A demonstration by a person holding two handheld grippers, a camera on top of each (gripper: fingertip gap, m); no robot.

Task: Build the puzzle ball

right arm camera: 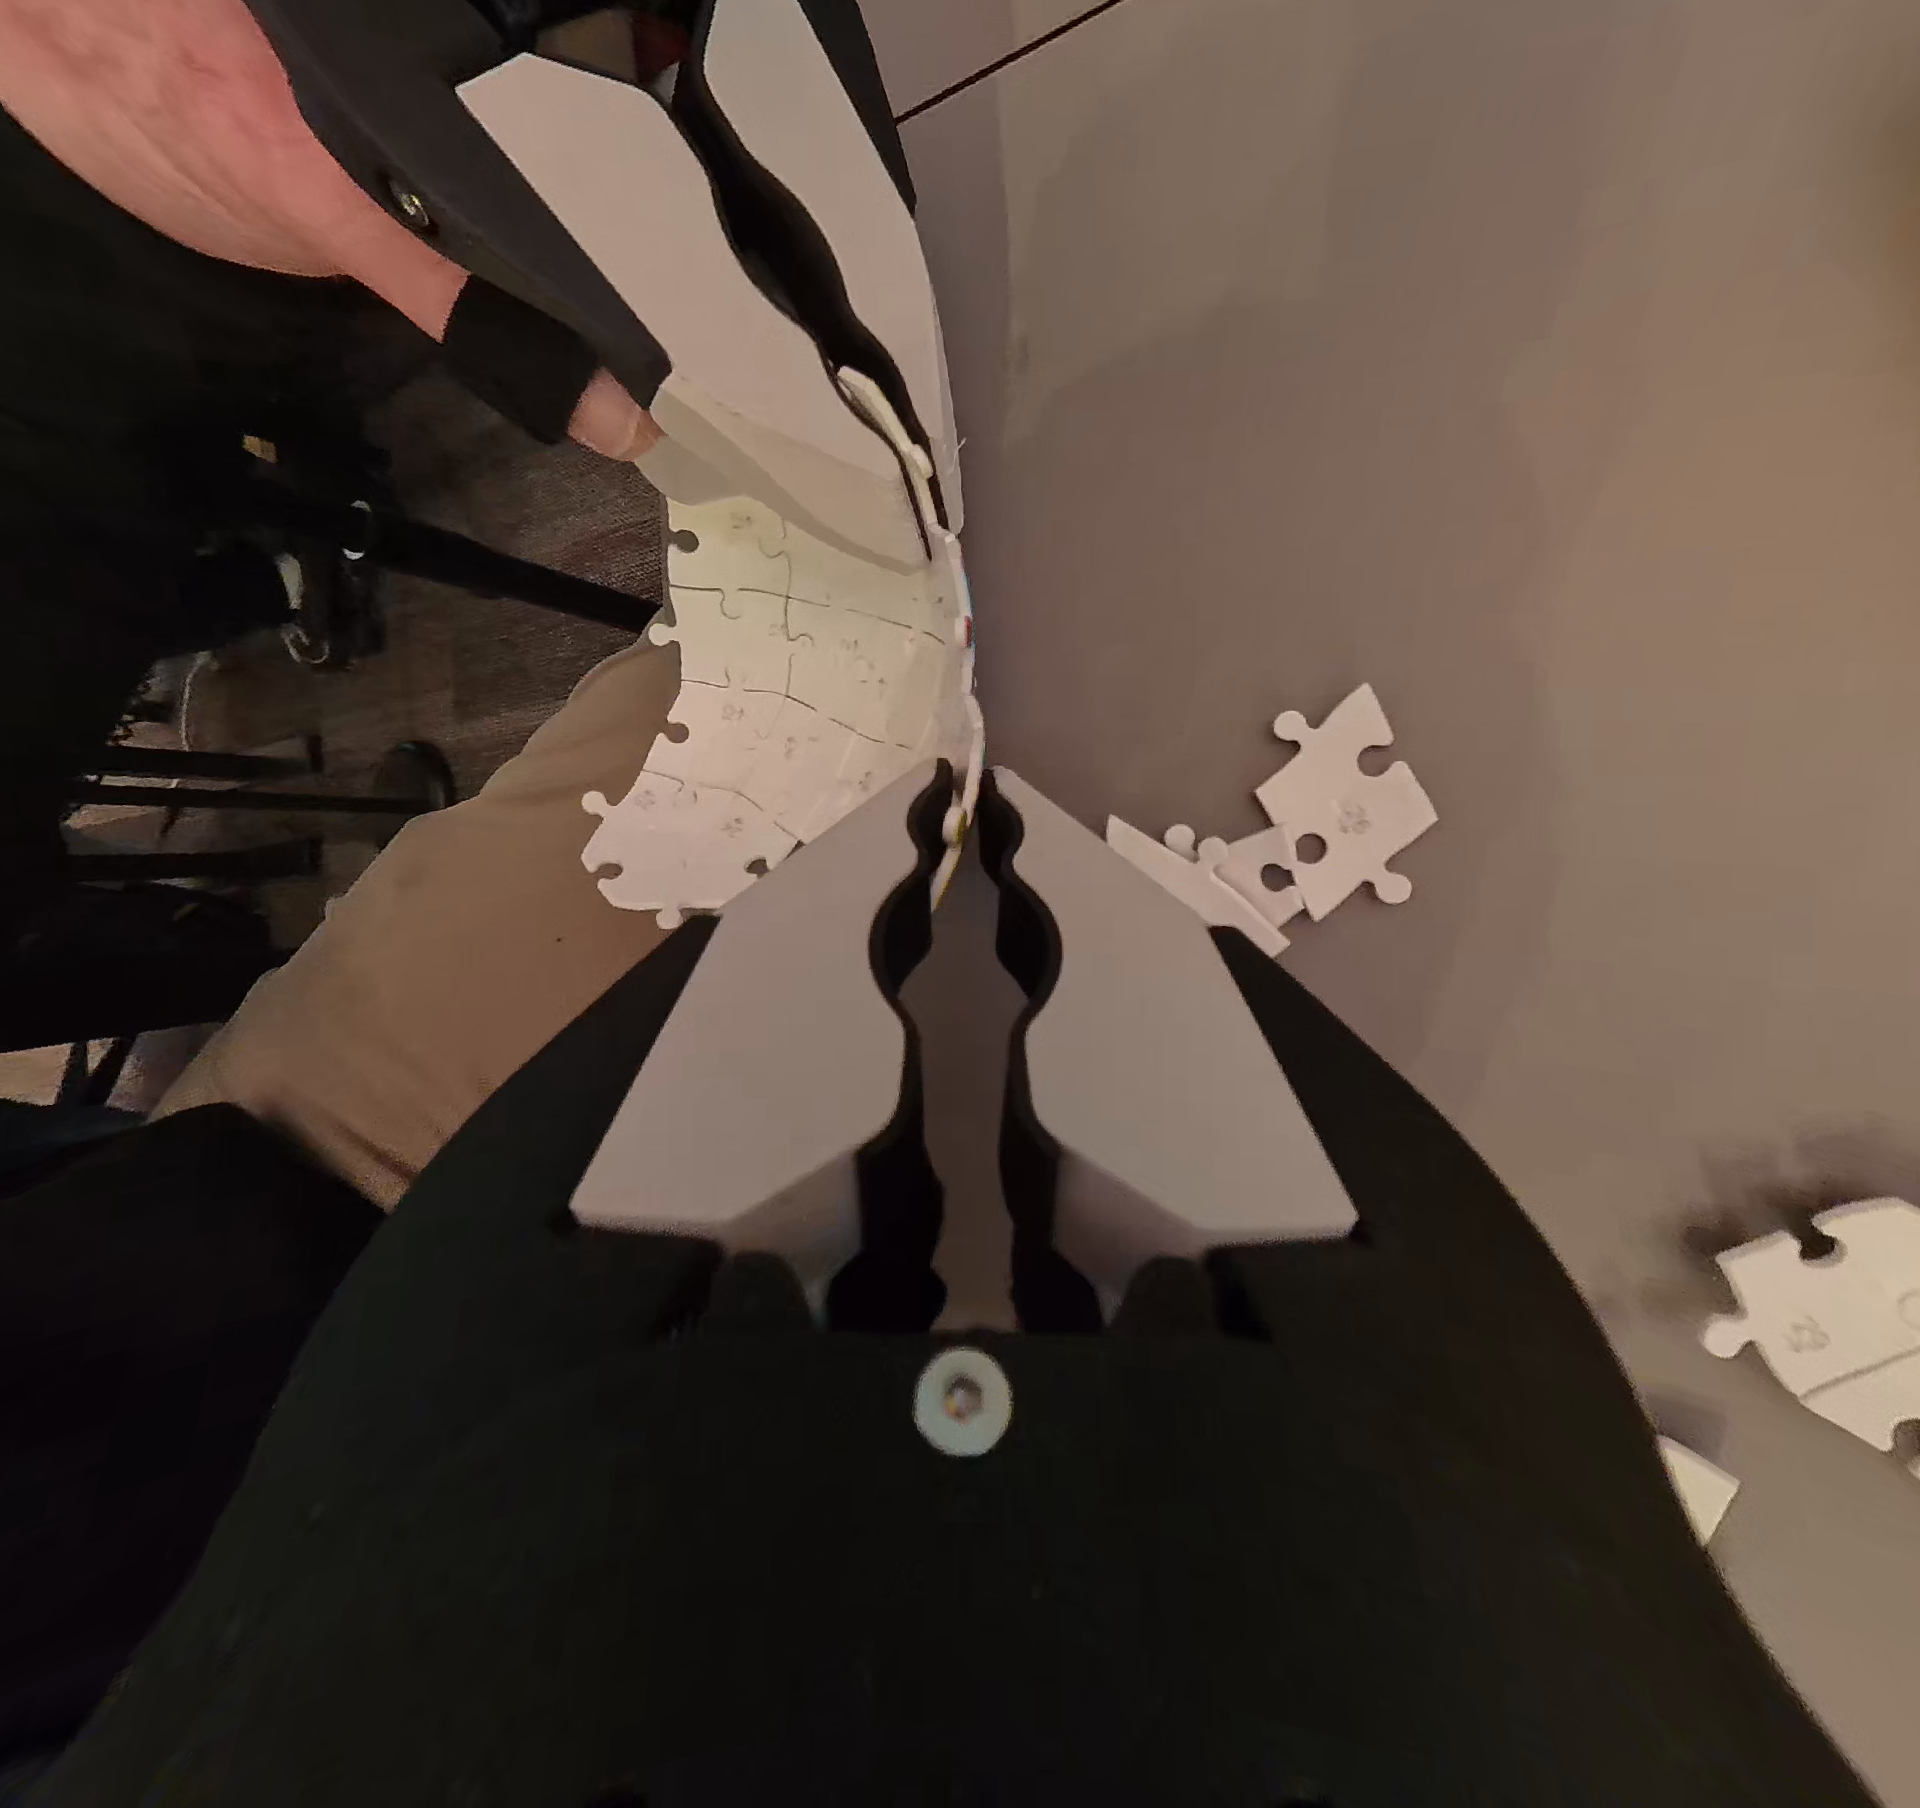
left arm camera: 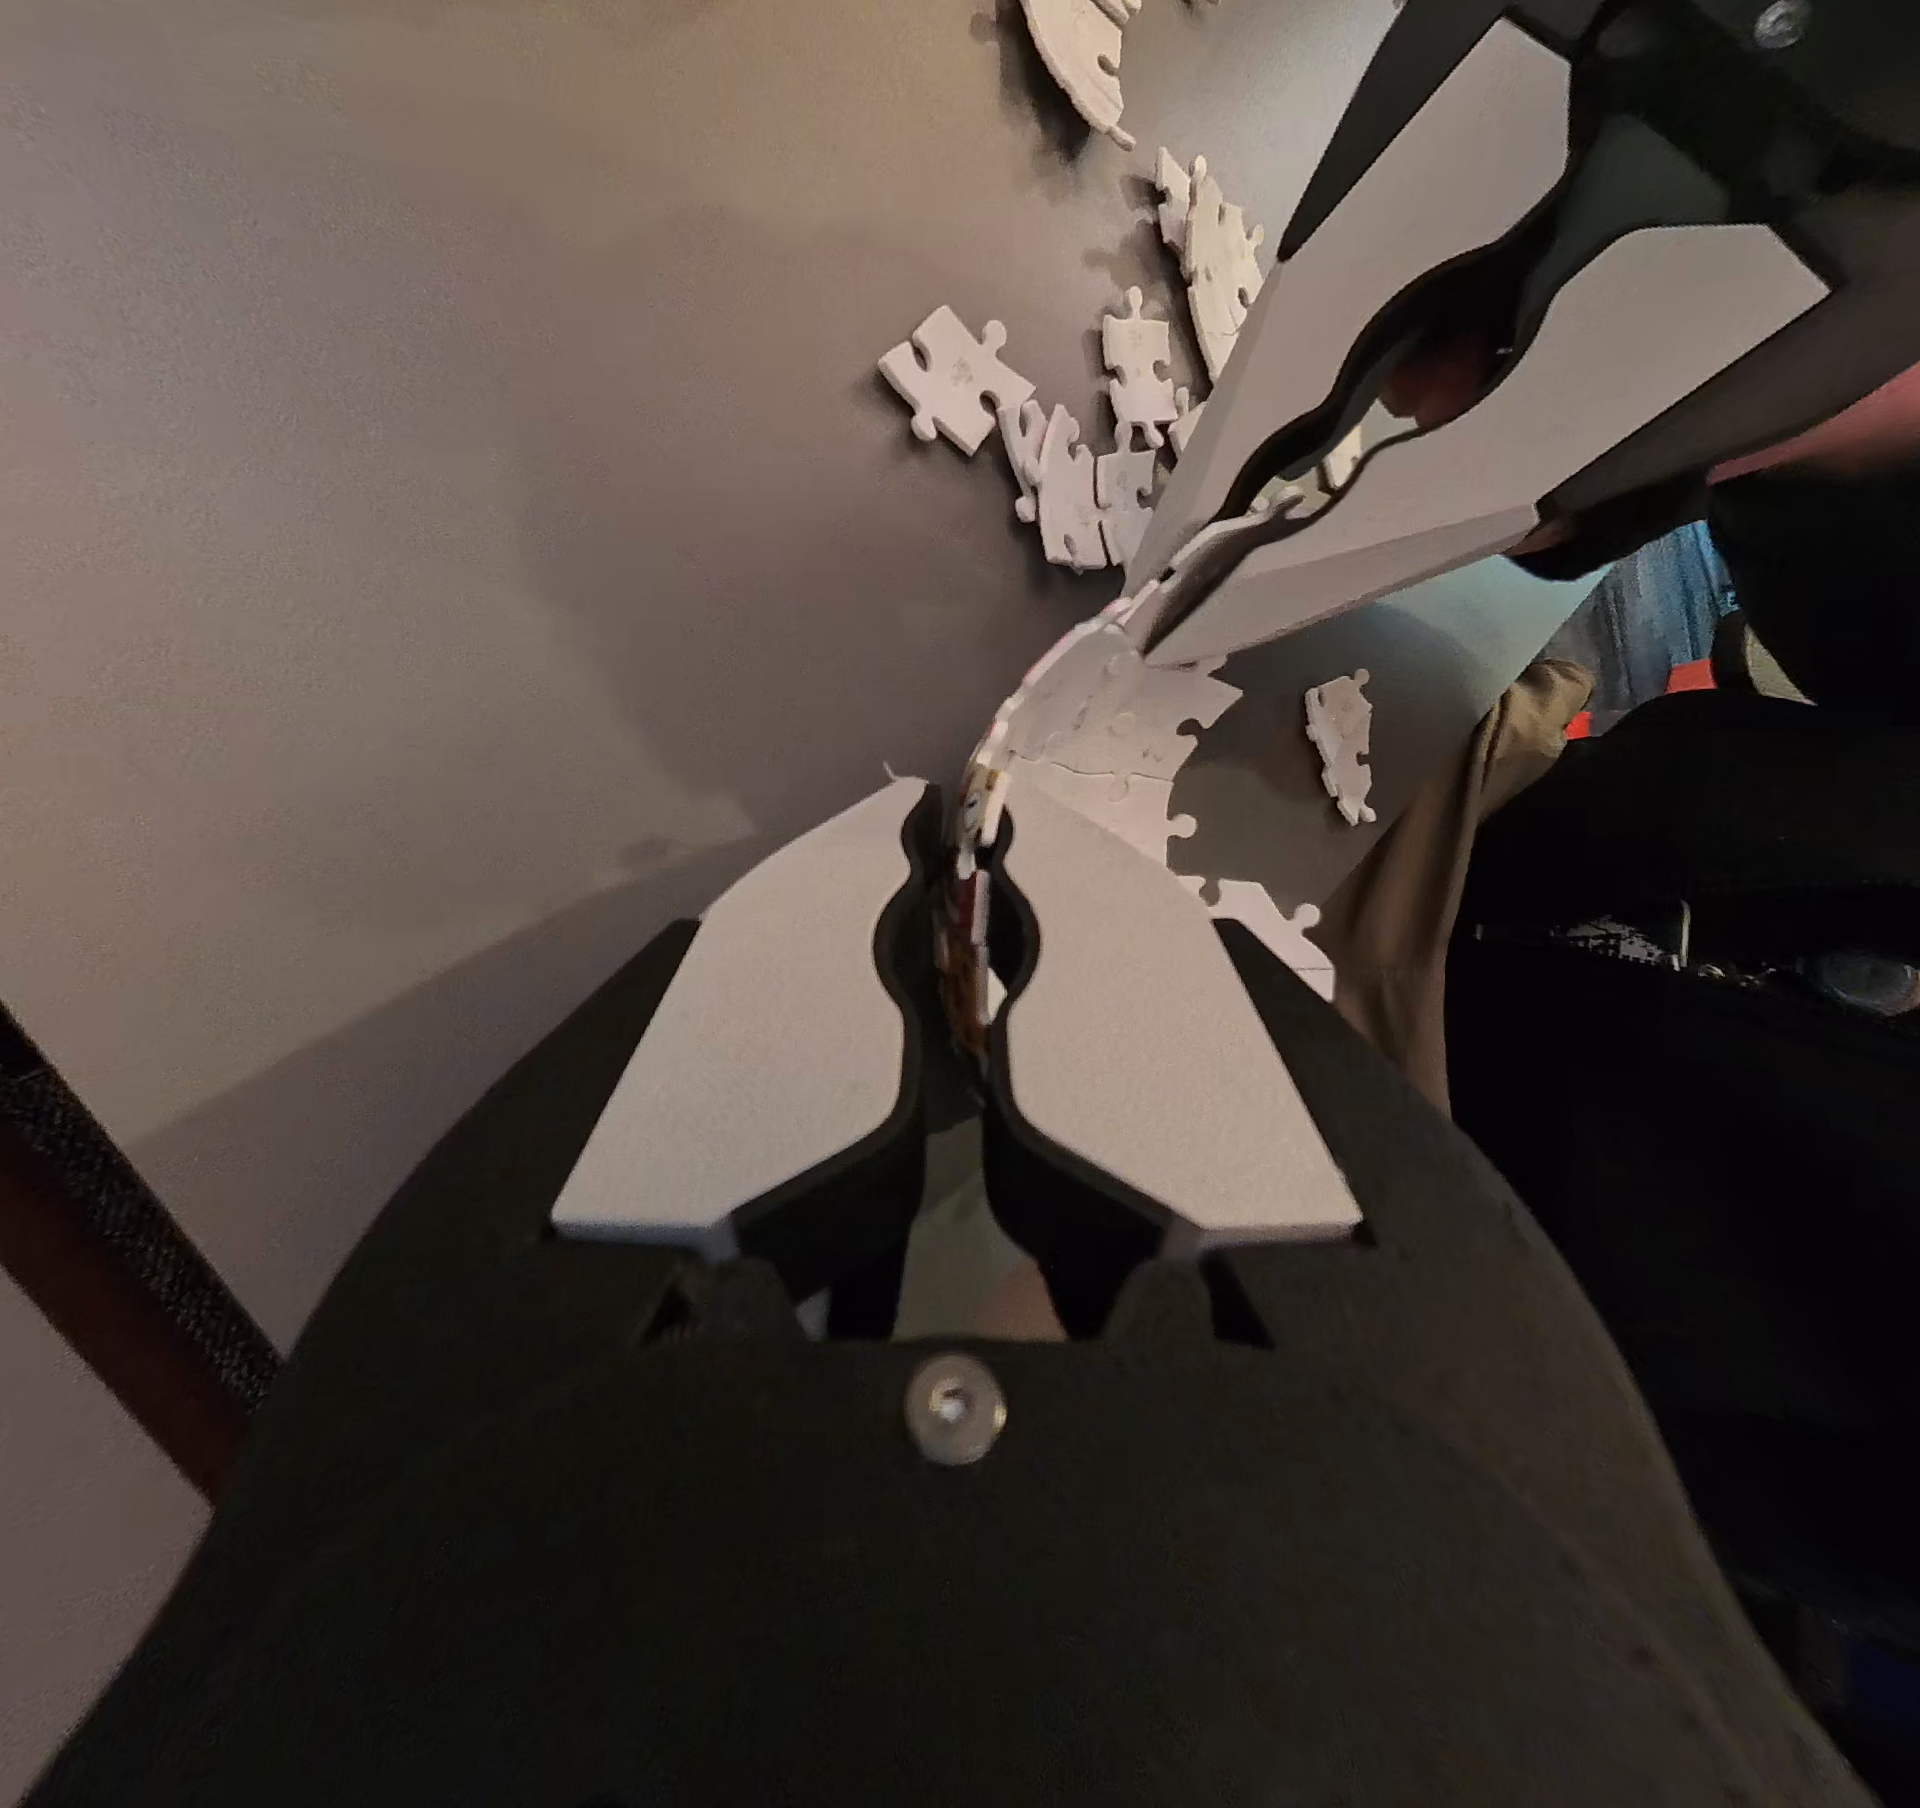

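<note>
So the puzzle ball (right arm camera: 790, 698) is only partly built right now, a curved shell of joined pieces held up in the air above the edge of the grey surface (left arm camera: 416, 408), white numbered backs facing the right wrist camera and a bit of the printed colour side peeking along its rim. The left gripper (left arm camera: 961, 823) has its fingers closed down on one end of that shell, with the printed edge wedged in the narrow slot between the grey pads. The right gripper (right arm camera: 966, 792) is pinched on the opposite end of the same rim, fingers nearly together with just the thin edge of a piece caught at the tips; further back between them there's a gap showing the surface. In the left wrist view the right gripper comes in from the upper right and bites the top of the arc, so the shell hangs between the two tools. Loose puzzle pieces (left arm camera: 1101, 449) lie white side up on the surface beyond it, a cluster near the middle, a longer joined strip (left arm camera: 1081, 23) further up, and a single piece (left arm camera: 1340, 740) off to the right near the edge. From the right wrist view a couple more loose ones sit just beside the fingers. A person's hand (right arm camera: 208, 117) in a fingerless black glove grips the left tool, and tan trousers (right arm camera: 416, 948) show below the shell.
</note>
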